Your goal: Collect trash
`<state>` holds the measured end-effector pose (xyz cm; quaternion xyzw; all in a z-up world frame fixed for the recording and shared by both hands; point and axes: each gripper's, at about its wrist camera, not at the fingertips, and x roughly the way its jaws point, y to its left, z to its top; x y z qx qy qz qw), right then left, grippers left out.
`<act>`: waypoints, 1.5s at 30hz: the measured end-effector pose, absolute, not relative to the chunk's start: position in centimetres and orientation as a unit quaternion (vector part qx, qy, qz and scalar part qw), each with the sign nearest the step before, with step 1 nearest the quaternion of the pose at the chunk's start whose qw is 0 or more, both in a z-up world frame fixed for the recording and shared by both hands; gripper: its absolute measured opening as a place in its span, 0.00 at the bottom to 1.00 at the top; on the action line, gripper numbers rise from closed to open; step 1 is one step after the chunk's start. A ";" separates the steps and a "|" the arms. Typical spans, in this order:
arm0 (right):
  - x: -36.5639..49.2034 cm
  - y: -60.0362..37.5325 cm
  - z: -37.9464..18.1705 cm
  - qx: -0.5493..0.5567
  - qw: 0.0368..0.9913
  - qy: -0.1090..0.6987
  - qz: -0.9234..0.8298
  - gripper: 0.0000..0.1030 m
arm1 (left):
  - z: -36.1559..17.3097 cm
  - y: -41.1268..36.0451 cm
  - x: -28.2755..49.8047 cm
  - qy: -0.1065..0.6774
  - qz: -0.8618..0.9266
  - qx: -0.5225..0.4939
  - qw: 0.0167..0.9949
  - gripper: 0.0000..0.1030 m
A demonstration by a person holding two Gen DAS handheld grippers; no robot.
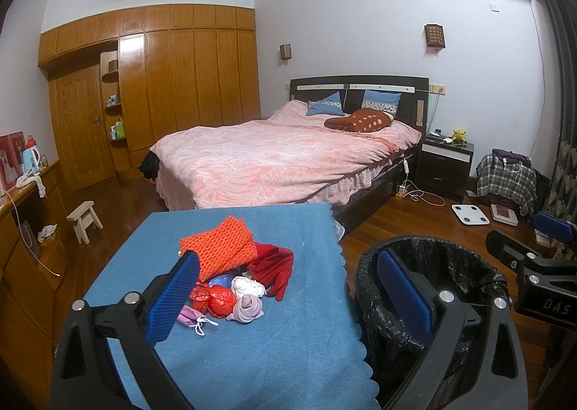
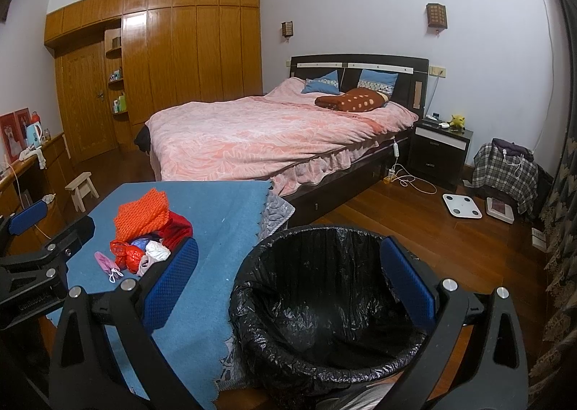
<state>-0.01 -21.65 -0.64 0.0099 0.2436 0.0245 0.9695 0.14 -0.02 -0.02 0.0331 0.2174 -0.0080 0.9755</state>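
Observation:
A small pile lies on the blue-clothed table point(image 1: 274, 345): an orange knit cloth point(image 1: 220, 247), a red glove point(image 1: 274, 269), a red crumpled plastic bag point(image 1: 216, 296), a white wad point(image 1: 247, 285), a pink rolled sock point(image 1: 247, 309) and a pink face mask point(image 1: 191, 316). A bin with a black liner point(image 2: 324, 305) stands to the right of the table. My left gripper point(image 1: 288, 291) is open above the table's near edge, empty. My right gripper point(image 2: 288, 280) is open over the bin, empty.
A bed with a pink cover point(image 1: 281, 161) stands behind the table. A small wooden stool point(image 1: 83, 220) and a wooden desk point(image 1: 21, 215) are at the left. A white scale point(image 1: 470, 214), a nightstand point(image 1: 445, 164) and a plaid-covered heap point(image 1: 506, 181) are at the right.

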 end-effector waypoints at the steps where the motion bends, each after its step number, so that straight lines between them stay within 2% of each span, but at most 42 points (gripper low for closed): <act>1: 0.0 -21.7 -0.6 0.010 0.970 0.243 0.024 0.95 | 0.0 0.0 0.1 0.217 -0.008 0.033 0.976 0.94; 33: -0.1 -21.6 -1.3 0.014 0.968 0.250 0.023 0.95 | -0.5 0.3 0.4 0.219 -0.010 0.031 0.975 0.94; 45: 1.0 -19.9 -2.5 0.002 0.967 0.253 0.031 0.95 | -2.2 2.0 0.9 0.222 -0.022 0.020 0.975 0.94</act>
